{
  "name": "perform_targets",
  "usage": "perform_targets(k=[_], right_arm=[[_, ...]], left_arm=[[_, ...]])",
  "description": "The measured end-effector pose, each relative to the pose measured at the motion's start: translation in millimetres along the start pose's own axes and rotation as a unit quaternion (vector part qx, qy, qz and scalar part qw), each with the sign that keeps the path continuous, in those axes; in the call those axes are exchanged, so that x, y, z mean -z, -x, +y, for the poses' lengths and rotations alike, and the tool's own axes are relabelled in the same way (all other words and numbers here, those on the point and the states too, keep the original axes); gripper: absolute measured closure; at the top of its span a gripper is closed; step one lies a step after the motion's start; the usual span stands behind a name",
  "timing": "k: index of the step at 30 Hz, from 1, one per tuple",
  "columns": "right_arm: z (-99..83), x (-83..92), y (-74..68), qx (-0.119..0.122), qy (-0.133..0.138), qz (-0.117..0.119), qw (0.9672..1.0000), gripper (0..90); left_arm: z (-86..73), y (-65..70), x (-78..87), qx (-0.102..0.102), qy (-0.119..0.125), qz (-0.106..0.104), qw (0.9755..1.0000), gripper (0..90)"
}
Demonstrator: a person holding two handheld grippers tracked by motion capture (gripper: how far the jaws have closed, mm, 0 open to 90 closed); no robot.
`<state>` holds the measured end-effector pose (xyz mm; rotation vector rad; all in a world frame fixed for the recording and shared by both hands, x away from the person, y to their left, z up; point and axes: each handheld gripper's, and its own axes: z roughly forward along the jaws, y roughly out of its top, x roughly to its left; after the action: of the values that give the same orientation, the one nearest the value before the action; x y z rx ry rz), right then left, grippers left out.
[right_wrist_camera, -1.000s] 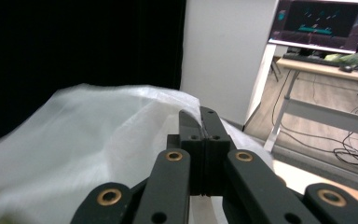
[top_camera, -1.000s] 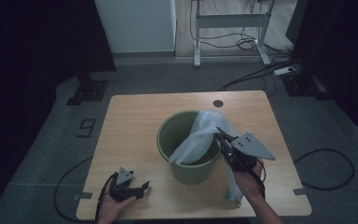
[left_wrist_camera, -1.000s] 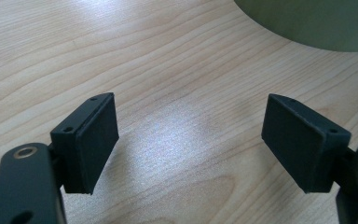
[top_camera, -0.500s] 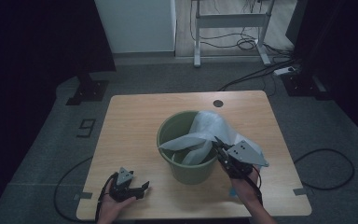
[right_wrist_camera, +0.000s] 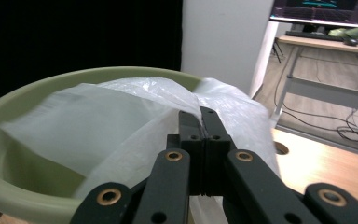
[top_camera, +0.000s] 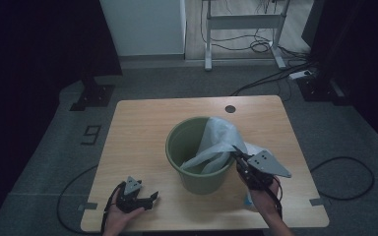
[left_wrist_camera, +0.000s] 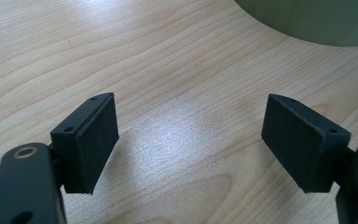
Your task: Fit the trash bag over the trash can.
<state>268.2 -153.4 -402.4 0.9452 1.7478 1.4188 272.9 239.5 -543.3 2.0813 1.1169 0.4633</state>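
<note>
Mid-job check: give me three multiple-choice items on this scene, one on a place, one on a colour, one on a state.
1. Where does the left tool rest?
A. on the table near its front-left corner
B. inside the bin
C. on the floor

2. What colour is the bin?
A. red
B. green
C. black

3. How is the right tool?
A. wide open
B. lying on the table
C. shut on the plastic bag

Answers: 1 A, the high view shows it on the table; 2 B, its rim and wall are olive green; 3 C, its jaws meet on the bag's film.
</note>
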Motion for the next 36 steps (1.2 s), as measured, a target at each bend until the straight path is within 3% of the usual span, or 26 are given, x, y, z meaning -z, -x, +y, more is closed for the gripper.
perform_targets(k=[6, 9, 11, 13, 15, 18, 23, 25, 32, 36], right_arm=[[-2.7, -8.4, -15.6, 0.018, -0.005, 0.022, 0.9996, 82.4], [-5.9, -3.4, -16.5, 0.018, 0.006, 0.051, 0.9985, 61.2], [-7.0, 5.6, -16.9, 0.027, 0.025, 0.042, 0.9985, 46.5], [-8.5, 17.6, -14.5, 0.014, 0.050, 0.035, 0.9980, 36.5], [-11.3, 30.5, -10.6, -0.004, 0.066, 0.028, 0.9974, 30.9], [-22.4, 48.3, -5.3, -0.012, 0.072, 0.007, 0.9973, 25.4], [-48.5, 60.6, 4.9, -0.034, 0.055, -0.027, 0.9975, 20.9], [-60.0, 60.5, 10.7, -0.053, 0.043, -0.039, 0.9969, 20.0], [-95.7, 46.0, 23.4, -0.092, -0.005, -0.053, 0.9943, 24.0], [-113.6, 40.3, 25.2, -0.092, -0.036, -0.067, 0.9928, 27.1]], left_arm=[[-0.3, -1.7, 0.3, 0.000, -0.001, -0.003, 1.0000, 18.5], [-0.4, -1.8, 0.4, 0.000, -0.001, -0.003, 1.0000, 18.5], [-0.3, -1.6, 0.4, 0.000, -0.002, -0.003, 1.0000, 18.5], [-0.2, -1.6, 0.3, 0.000, -0.002, -0.003, 1.0000, 18.5], [-0.3, -1.3, 0.2, 0.000, -0.001, -0.002, 1.0000, 18.5], [-0.3, -1.0, 0.1, 0.000, -0.002, -0.002, 1.0000, 18.5], [0.0, 0.3, -0.3, -0.002, -0.004, -0.001, 1.0000, 18.5], [0.0, 0.5, -0.4, -0.002, -0.004, -0.002, 1.0000, 18.5], [0.0, 0.2, -0.4, 0.000, -0.004, -0.002, 1.0000, 18.5], [-0.4, -0.9, 0.0, 0.001, -0.004, -0.002, 1.0000, 18.4]])
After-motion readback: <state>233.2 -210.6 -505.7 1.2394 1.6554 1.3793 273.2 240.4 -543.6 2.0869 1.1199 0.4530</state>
